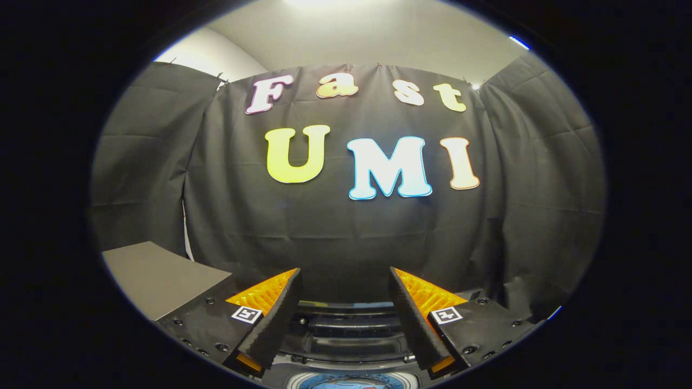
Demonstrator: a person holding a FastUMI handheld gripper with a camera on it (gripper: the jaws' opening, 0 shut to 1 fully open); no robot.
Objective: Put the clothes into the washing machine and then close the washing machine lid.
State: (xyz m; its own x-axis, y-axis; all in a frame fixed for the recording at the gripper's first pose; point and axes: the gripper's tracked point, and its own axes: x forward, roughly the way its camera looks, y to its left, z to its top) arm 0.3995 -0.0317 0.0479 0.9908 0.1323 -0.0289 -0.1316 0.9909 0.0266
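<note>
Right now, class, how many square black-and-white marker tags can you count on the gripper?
2. One marker tag sits on one open finger's base, the other marker tag on the opposite finger's base, above the washing machine. Others may be hidden.

The hand-held gripper (344, 302) is holding its fingers (273, 319) wide apart with nothing between them — the gap is lying free. Just below and ahead, the washing machine (346, 340) top is showing dark ridges and an opening at the near edge. Beyond, the black cloth wall (346, 232) is closing off the way forward, while a grey worktop (157, 275) is sitting off to the left.
</note>
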